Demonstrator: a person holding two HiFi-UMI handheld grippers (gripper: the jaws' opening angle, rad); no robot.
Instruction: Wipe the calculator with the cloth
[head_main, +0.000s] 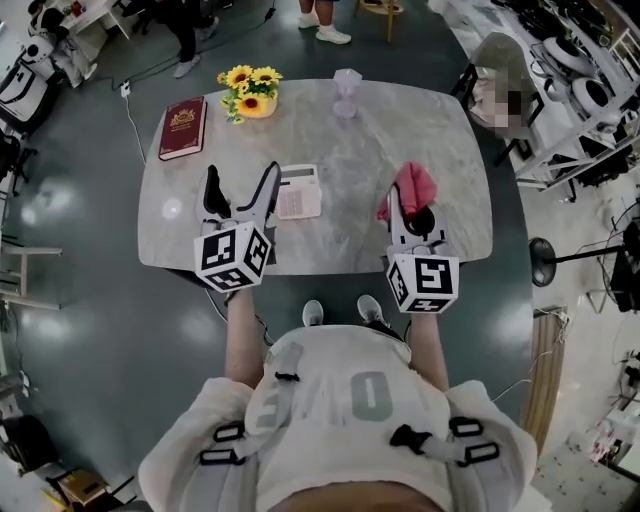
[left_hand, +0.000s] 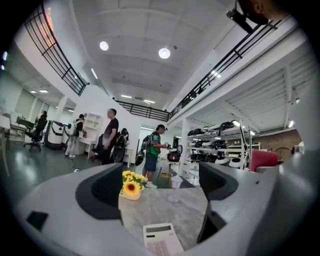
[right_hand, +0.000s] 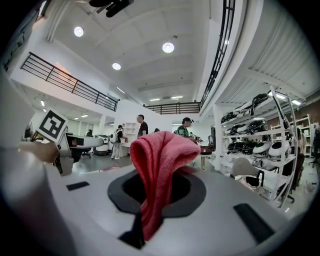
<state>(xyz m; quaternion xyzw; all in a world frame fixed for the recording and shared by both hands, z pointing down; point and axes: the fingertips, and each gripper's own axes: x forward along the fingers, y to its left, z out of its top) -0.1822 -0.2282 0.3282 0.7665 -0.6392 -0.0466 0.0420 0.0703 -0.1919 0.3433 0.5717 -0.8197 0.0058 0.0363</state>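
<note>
The left tool is spread near the calculator (on the table); right tool pinches the cloth.

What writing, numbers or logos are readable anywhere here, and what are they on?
"0" or "O", cannot tell which: large pale character on the person's top.
Red book: gold emblem, lettering too small to read.
Calculator: key labels too small.
Cubes on left gripper and right gripper: square patterns, no words.
</note>
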